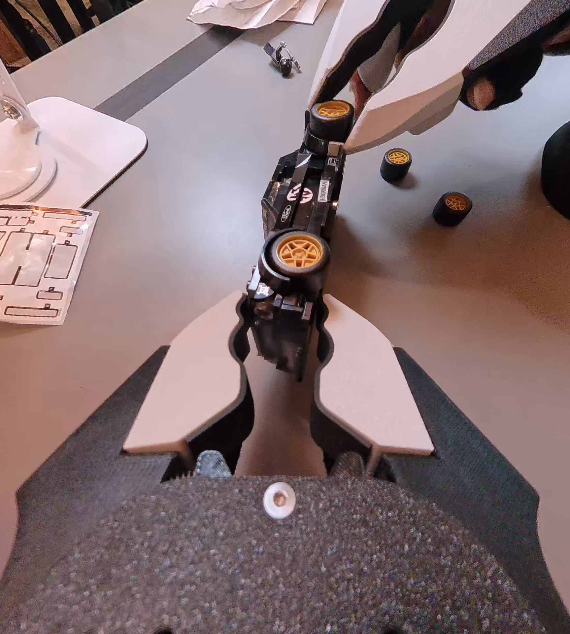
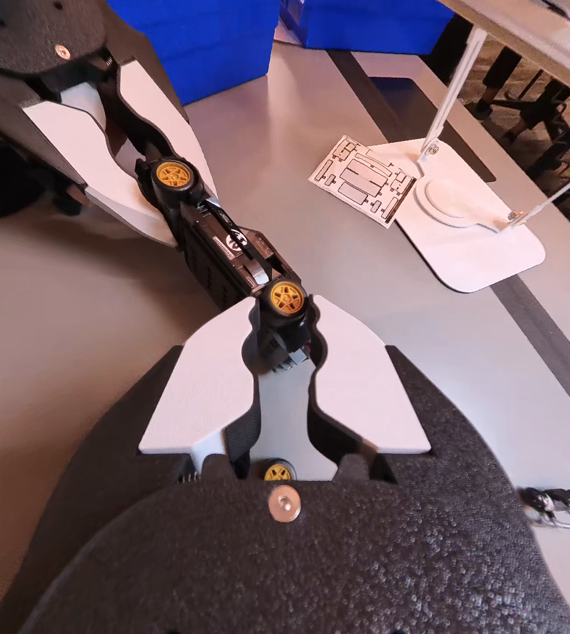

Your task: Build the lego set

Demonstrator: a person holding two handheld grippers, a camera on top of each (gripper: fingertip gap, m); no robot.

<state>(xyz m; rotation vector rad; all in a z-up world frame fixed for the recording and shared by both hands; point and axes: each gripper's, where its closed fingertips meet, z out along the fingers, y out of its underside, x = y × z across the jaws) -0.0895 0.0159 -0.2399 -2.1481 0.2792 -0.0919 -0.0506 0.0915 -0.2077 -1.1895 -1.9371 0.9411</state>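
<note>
Above the desk (image 1: 448, 308), I've got both grippers, left (image 1: 281, 308) and right (image 2: 283, 329), clamped on the Lego car (image 1: 305, 206); light, brittle, so grip its 2 ends.

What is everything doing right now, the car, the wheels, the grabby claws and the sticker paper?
Lego car: on its side, held at both ends, two gold wheels fitted on top.
Loose wheels: two lying on the table, not attached.
Left gripper: jaws shut on the car's near end.
Right gripper: jaws shut on the other end.
Sticker sheet: flat, stickers gone.
</note>
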